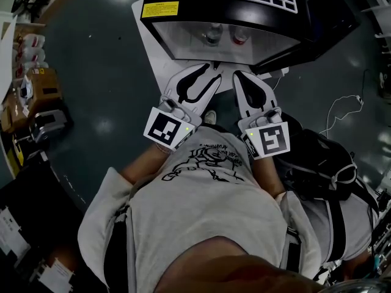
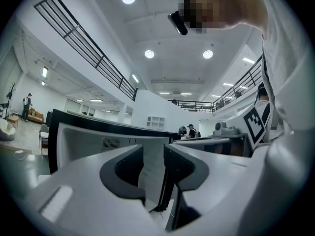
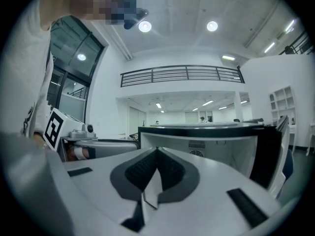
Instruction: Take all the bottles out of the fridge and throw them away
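Grey T-shirt (image 1: pixel 201 206) nearest, both grippers short of the open mini fridge (image 1: pixel 160 18): left gripper (image 1: pixel 211 72) part-spread, empty; right gripper (image 1: pixel 242 78) pressed together, so reaching in risks toppling the two bottles (image 1: pixel 212 35) inside.

A big open lab or office hall: white walls (image 3: pixel 113 82), a railed mezzanine (image 3: pixel 179 74), round ceiling lights (image 2: pixel 149 54), boxes (image 1: pixel 40 81) and cables (image 1: pixel 351 97) on the dark floor (image 1: pixel 91 54).
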`<state>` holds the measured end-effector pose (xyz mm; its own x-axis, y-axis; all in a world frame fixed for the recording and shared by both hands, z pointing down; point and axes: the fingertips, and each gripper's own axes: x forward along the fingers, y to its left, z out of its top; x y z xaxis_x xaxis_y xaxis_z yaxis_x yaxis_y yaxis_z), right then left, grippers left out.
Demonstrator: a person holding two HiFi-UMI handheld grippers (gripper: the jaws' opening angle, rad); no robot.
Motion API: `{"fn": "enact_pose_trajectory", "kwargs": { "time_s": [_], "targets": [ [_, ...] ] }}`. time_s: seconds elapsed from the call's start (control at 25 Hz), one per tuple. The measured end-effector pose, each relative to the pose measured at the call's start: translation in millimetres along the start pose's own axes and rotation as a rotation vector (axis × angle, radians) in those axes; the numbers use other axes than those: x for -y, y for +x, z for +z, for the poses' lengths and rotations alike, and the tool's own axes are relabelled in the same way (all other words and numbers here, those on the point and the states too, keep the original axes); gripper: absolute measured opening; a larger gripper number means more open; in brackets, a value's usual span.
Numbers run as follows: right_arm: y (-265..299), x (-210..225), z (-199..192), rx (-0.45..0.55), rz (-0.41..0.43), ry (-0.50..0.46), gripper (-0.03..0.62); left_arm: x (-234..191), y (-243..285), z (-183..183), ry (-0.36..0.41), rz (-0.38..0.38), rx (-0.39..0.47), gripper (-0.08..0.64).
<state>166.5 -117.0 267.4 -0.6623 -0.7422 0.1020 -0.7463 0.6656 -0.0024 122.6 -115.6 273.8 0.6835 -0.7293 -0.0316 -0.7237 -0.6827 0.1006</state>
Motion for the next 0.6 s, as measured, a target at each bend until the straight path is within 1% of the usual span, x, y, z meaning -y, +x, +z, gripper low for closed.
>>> {"fn": "enact_pose_trajectory", "kwargs": {
  "time_s": [0.2, 0.6],
  "targets": [
    [7.5, 1.4, -11.7, -0.005, -0.011, -0.013, 0.009, -14.0, 4.5, -19.5, -0.02, 0.02, -0.024, 0.132],
    [21.2, 11.0, -33.7, -0.003, -0.038, -0.02, 0.009, -28.4, 18.4, -38.3, 0.017, 0.017, -0.049, 0.164]
  ]
}}
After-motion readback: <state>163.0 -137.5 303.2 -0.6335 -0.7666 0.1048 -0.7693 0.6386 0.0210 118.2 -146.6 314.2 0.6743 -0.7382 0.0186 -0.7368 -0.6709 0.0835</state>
